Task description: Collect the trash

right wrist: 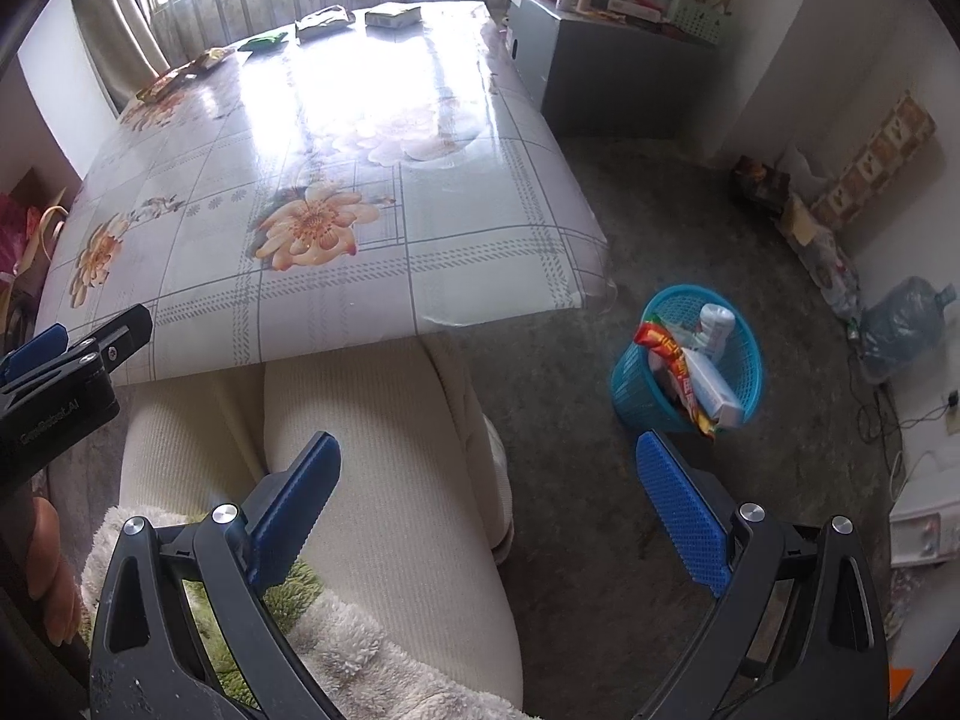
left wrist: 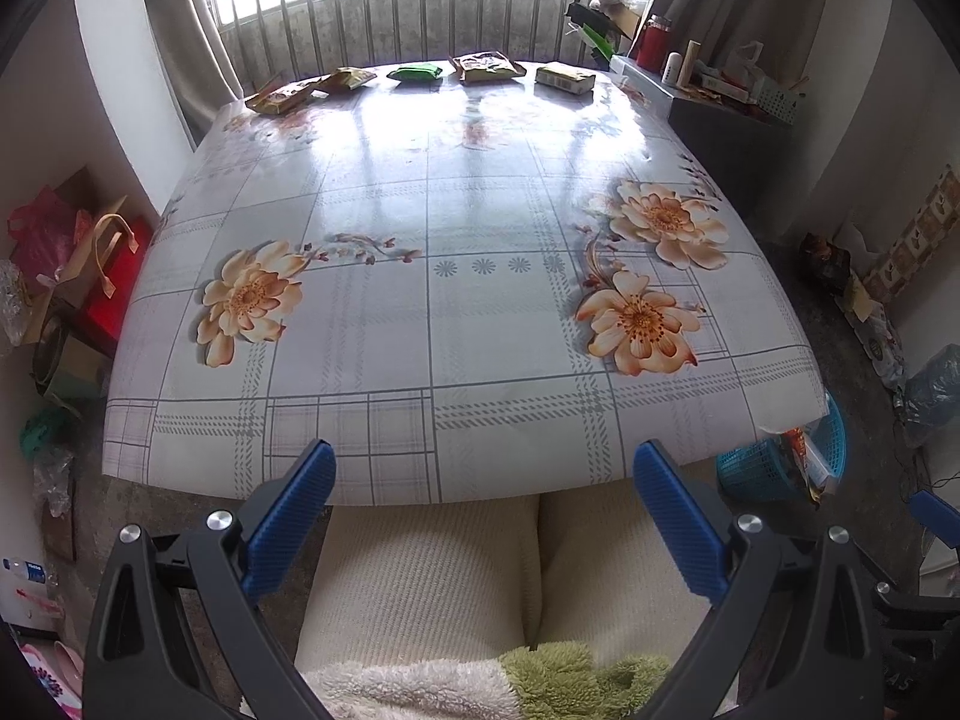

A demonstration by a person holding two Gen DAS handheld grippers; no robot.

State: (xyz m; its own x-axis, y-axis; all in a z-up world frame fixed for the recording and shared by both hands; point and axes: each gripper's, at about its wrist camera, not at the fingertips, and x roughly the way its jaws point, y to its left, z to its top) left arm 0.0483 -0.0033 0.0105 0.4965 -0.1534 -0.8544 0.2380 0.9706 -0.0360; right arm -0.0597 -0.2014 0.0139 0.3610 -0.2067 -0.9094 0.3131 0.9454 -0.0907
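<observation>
table (left wrist: 456, 324): floral cloth | far edge: five packets (left wrist: 480, 67) in a row

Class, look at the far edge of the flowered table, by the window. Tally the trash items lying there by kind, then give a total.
Flat snack packets: 3
Green pouch: 1
Small carton: 1
Total: 5

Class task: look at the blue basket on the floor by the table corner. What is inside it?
The blue basket holds a red and yellow wrapper, a white box and a white bottle. Anything beneath these is covered and cannot be seen.
</observation>
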